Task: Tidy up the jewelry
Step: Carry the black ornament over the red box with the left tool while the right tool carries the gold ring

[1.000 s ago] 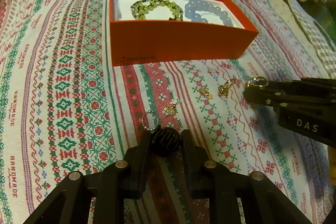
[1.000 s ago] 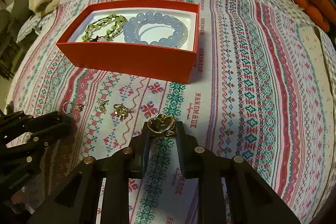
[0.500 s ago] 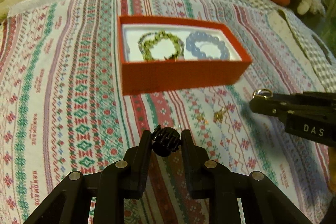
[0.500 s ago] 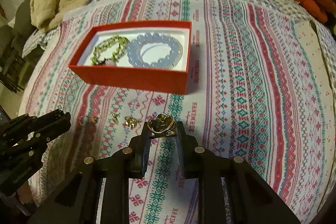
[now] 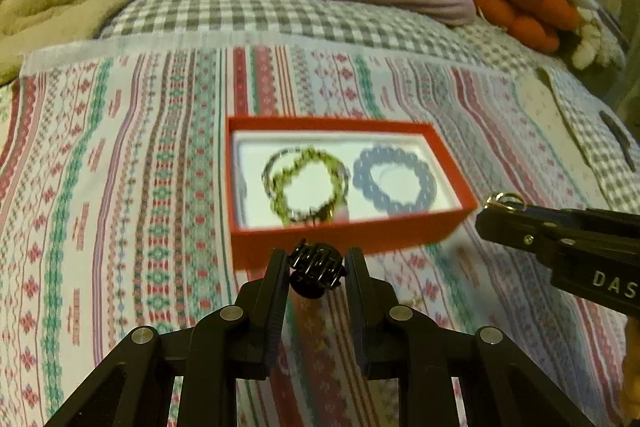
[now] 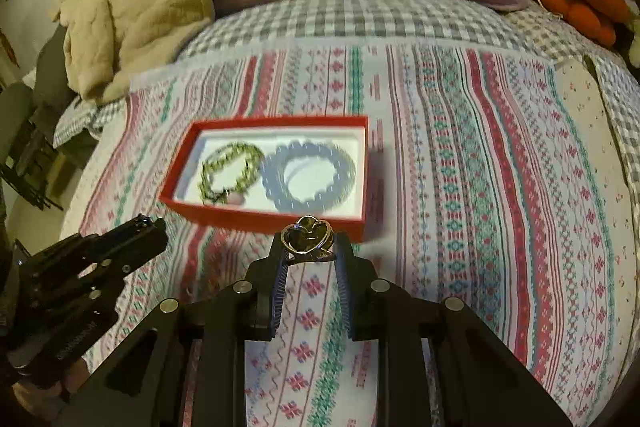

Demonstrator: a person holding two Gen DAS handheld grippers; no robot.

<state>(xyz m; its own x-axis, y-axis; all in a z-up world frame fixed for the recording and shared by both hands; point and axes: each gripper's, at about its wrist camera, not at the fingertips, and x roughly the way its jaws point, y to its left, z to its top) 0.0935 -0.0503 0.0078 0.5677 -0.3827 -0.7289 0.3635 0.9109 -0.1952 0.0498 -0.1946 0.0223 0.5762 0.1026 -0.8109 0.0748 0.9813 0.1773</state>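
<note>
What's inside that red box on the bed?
The red box holds a green beaded bracelet and a blue beaded bracelet on a white lining. Its near wall hides the front strip of the floor.

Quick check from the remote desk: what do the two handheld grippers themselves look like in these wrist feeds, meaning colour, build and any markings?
Both are matte black plastic. The left gripper has angular linkage arms joined by round silver pivot pins and flat fingers with finely ribbed inner faces. The right gripper matches it, its ribbed finger pads tinted blue. White letters "DAS" show on its side in the left wrist view. No cables or sleeves are visible.
</note>
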